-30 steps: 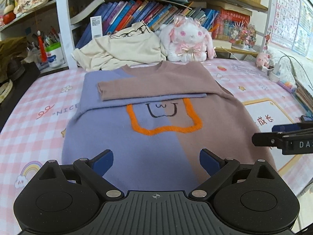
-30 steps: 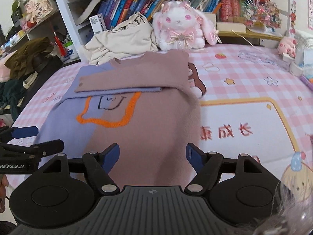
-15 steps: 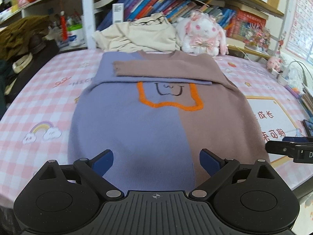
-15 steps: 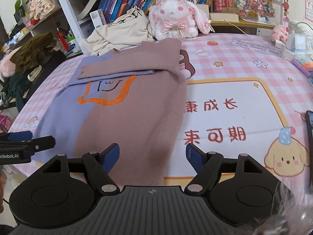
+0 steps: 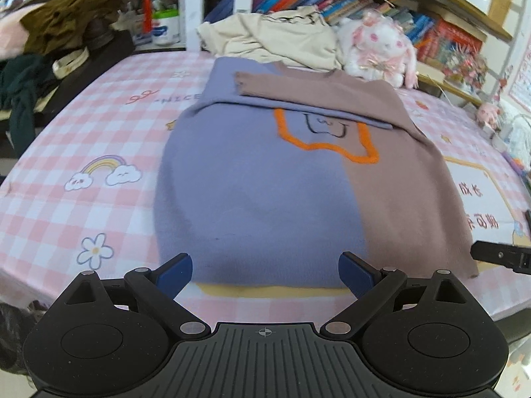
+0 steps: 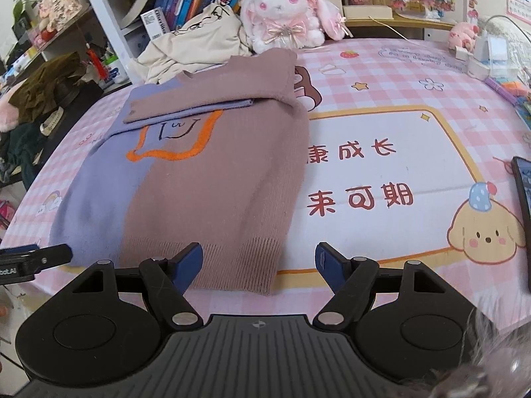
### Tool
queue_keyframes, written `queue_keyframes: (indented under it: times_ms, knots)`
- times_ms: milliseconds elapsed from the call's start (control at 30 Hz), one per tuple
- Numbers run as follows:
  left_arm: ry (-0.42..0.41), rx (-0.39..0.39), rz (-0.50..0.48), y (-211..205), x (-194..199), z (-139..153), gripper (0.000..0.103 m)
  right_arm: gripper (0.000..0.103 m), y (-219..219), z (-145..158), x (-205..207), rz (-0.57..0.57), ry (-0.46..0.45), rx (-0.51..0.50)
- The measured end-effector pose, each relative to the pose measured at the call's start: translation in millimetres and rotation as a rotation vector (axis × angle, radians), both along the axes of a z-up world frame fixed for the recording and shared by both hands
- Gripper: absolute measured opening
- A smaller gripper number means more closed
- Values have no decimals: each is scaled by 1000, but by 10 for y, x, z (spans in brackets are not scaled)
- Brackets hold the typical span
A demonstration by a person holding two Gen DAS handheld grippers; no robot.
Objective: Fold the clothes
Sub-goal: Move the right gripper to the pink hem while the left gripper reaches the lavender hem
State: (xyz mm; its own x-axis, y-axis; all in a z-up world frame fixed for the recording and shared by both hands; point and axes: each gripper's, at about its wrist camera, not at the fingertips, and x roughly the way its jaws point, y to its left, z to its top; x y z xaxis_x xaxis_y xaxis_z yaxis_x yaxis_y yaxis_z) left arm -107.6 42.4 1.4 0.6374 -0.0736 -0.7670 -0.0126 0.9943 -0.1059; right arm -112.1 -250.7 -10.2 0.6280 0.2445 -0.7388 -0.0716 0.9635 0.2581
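A half lilac, half mauve sweater [image 5: 265, 179] [image 6: 205, 172] with an orange outline on the chest lies flat on the pink checked tabletop [image 5: 66, 152]. Both sleeves are folded across its upper part. My left gripper [image 5: 265, 273] stands open just in front of the lilac side of the hem, holding nothing. In the right wrist view my right gripper [image 6: 259, 263] is open at the mauve ribbed hem corner, apart from the cloth. Each gripper's tip shows at the edge of the other's view.
A cream garment [image 5: 275, 39] and a white plush rabbit [image 6: 285, 13] lie behind the sweater before bookshelves. Dark clothes [image 5: 39, 66] are heaped at the left. A phone [image 6: 522, 205] lies at the right edge, cables and chargers [image 6: 488, 53] at the far right.
Both grippers have drawn back toward the near table edge, so the sweater's whole hem now shows in front of them. Both stayed open. The sweater has not moved.
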Motion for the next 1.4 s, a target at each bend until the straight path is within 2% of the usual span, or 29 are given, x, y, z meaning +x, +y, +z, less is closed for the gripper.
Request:
queue_keyframes:
  times_ms: [167,467,600,633,700,733,800,933,1067,1133,1200,1267,1400]
  knots:
    - [5,-36,23,216,52,-16,96,74,-20,14,71,-45,14,14]
    - [-18,-38,48,536,148,-27,95,74,-40,-21,181,-118,38,7]
    - [-2,-51,51,621,216,-78,94,72,-6,-58,222,-135,50,-6]
    - [2,-54,52,642,233,-90,91,71,5,-69,233,-139,53,-10]
    - [11,-61,54,685,267,-115,78,69,24,-86,256,-152,59,-22]
    - [15,-64,54,706,284,-128,76,68,28,-94,268,-156,62,-24]
    - [23,-70,56,749,318,-153,65,62,38,-110,295,-160,69,-25]
    - [42,-87,61,831,386,-203,59,45,91,-133,335,-155,79,-44]
    - [52,-99,69,880,425,-233,45,37,144,-151,368,-146,84,-64]
    - [51,-95,63,872,442,-237,38,19,171,-160,384,-142,87,-73]
    - [54,-90,41,845,459,-237,17,15,197,-157,395,-135,84,-74]
    - [28,-85,25,803,450,-186,12,13,222,-113,390,-120,61,-47]
    - [-43,-94,-57,669,430,-43,12,13,235,-20,411,-78,25,53]
